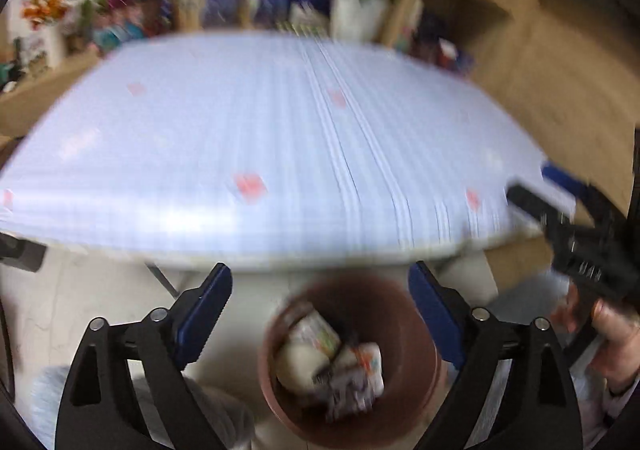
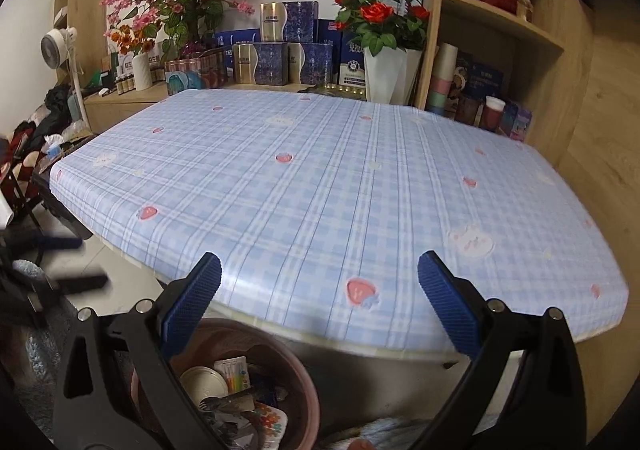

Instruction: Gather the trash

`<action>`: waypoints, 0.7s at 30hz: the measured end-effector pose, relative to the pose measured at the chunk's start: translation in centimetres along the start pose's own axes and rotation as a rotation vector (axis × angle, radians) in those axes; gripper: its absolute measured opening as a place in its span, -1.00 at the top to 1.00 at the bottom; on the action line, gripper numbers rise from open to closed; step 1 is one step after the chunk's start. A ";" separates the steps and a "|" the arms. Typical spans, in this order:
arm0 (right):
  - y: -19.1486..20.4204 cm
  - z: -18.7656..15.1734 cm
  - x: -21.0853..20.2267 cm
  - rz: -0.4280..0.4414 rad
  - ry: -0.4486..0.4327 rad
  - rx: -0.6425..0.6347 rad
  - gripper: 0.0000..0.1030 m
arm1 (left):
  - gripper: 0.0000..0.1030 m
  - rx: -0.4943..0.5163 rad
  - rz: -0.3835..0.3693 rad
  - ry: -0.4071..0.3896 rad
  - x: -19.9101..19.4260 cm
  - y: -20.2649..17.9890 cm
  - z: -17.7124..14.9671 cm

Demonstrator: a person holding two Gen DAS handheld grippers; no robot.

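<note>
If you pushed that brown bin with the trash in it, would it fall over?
Probably not easily. The brown bin looks wide and squat, standing on the floor by the table. It likely slides instead. The paper trash inside seems light, so it adds little weight.

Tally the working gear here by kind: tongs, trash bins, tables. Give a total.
Tongs: 2, the left tongs and the right tongs, both open.
Trash bins: 1, the brown trash bin, holding litter.
Tables: 1, the table with a blue checked cloth.
Total: 4
</note>
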State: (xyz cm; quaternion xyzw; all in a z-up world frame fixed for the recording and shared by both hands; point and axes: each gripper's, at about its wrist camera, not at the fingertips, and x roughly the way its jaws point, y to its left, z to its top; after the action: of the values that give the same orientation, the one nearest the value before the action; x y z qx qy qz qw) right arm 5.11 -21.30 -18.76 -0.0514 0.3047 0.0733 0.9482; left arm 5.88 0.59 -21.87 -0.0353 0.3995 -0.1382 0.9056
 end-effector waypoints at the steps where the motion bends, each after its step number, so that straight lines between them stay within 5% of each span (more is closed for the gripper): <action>1: 0.0 0.5 -0.2 -0.004 -0.001 -0.007 -0.89 | -0.74 -0.001 0.027 -0.049 -1.2 0.4 1.1; 11: -2.3 9.6 -4.4 -0.048 -0.092 0.034 -0.89 | -0.88 0.046 0.146 -0.364 -11.0 1.2 9.4; 21: -2.6 13.2 -7.8 -0.046 -0.155 0.030 -0.89 | -0.88 0.109 0.215 -0.464 -15.6 -0.6 12.1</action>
State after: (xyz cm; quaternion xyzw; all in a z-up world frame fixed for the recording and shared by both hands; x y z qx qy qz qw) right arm 6.82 -22.81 -3.33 -0.0382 0.2303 0.0507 0.9711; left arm 4.59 3.82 -2.47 0.0254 0.1746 -0.0508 0.9830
